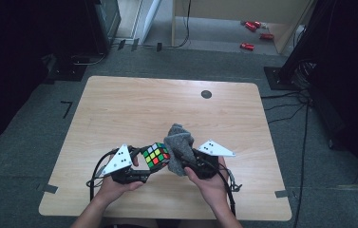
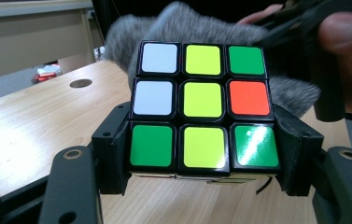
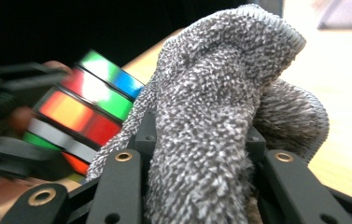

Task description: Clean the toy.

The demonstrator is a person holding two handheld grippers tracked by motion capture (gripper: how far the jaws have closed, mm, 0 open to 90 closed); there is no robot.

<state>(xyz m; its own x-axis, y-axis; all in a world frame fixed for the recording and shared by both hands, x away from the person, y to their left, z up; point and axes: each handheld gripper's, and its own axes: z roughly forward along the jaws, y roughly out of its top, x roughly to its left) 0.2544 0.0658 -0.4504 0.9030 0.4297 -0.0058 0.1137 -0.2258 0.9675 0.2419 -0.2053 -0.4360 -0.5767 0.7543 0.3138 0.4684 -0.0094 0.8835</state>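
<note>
A scrambled colour cube is held above the near middle of the wooden table. My left gripper is shut on the cube, its jaws pressing the bottom row from both sides. A grey fuzzy cloth is bunched up right beside the cube and touches its far side. My right gripper is shut on the cloth, which bulges up between the jaws. The cube lies just left of the cloth in the right gripper view, blurred.
A small dark round disc sits in the table's far right part. Cables run over the grey carpet to the right. Red objects lie on the floor beyond the table. Dark equipment stands at the back left.
</note>
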